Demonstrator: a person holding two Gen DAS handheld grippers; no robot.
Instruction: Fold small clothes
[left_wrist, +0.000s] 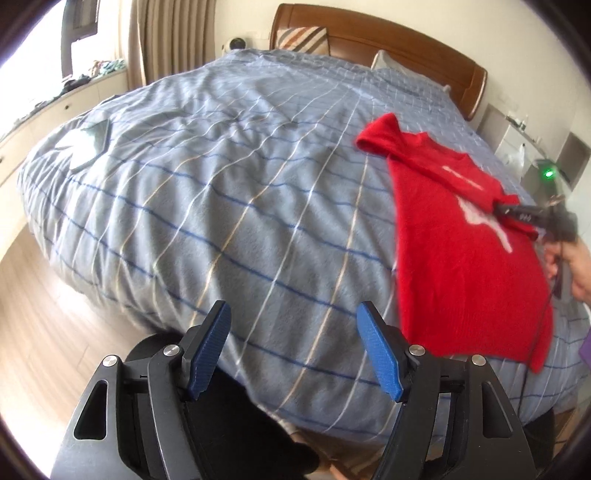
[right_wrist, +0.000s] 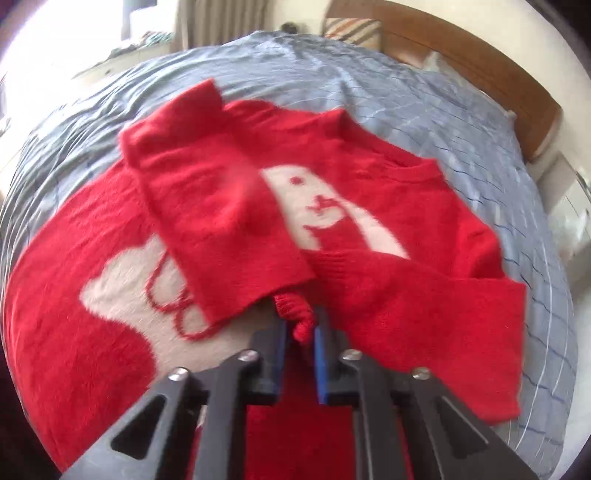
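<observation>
My right gripper (right_wrist: 298, 325) is clenched on a bunched bit of the red sweater (right_wrist: 229, 206), a ribbed knit edge pinched between its blue pads (right_wrist: 320, 354). From there one sleeve (right_wrist: 207, 192) lies folded across the sweater's front, covering part of a white animal figure (right_wrist: 332, 210) knitted into the chest; a second white patch (right_wrist: 125, 288) shows lower down to the left. The sweater is spread on the bed's blue-grey checked duvet (right_wrist: 461, 122), near the edge closest to me, on its right-hand side. In the left wrist view my right gripper (left_wrist: 498, 211) reaches in from the right edge over the sweater (left_wrist: 461, 266), with my hand (left_wrist: 576, 266) behind it.

My left gripper (left_wrist: 293, 347) is released, its blue pads (left_wrist: 380, 354) standing wide apart with nothing between them, above the near edge of the duvet (left_wrist: 221, 184), well apart from the sweater. Beyond the bed are a wooden headboard (left_wrist: 406, 40), a striped pillow (left_wrist: 303, 37) and beige curtains (left_wrist: 170, 33).
</observation>
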